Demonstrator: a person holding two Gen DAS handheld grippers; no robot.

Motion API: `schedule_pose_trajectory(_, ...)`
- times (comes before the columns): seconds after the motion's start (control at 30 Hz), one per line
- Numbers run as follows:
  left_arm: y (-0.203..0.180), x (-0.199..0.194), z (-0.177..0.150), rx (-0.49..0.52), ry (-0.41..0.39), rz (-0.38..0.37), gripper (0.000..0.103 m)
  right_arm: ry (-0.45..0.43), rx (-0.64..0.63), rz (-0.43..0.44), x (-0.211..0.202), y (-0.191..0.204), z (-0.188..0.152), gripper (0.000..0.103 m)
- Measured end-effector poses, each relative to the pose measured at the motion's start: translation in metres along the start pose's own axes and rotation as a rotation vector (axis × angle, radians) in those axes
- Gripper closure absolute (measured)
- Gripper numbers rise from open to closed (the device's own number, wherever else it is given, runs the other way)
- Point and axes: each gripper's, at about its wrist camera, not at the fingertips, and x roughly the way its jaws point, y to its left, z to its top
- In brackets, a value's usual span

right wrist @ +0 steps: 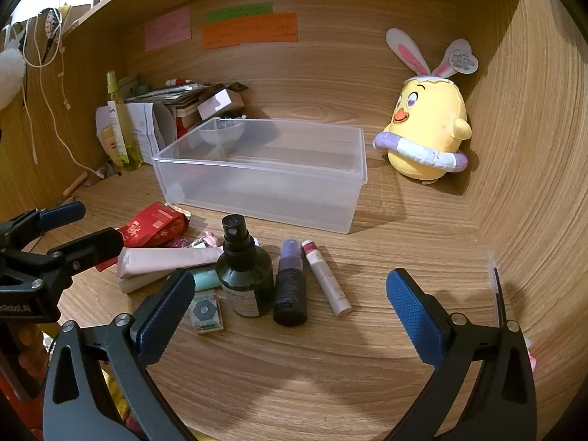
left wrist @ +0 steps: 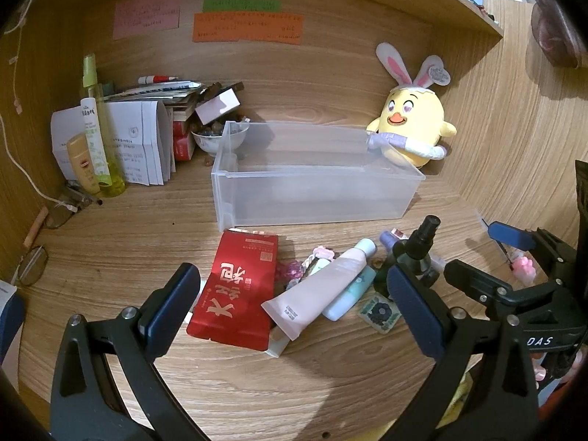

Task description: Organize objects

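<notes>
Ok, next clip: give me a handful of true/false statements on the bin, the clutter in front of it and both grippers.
1. The clear plastic bin has nothing in it. True.
2. The dark green spray bottle lies on its side. False: it stands upright on the desk.
3. The left gripper is clamped on the red pouch. False: its jaws stand wide open, holding nothing.
4. The right gripper is open and empty. True.
5. The yellow plush chick sits inside the bin. False: it sits on the desk beside it.
</notes>
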Motion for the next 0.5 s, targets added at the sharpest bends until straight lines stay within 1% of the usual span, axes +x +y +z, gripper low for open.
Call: schedule_pose_trajectory(0.5, -0.0035, -0.0003, 0.0005, 0.002, 0.000, 0.006, 0.000, 0.000, 0.000, 0.002, -0.0003, -0.0014, 0.0002, 0.000)
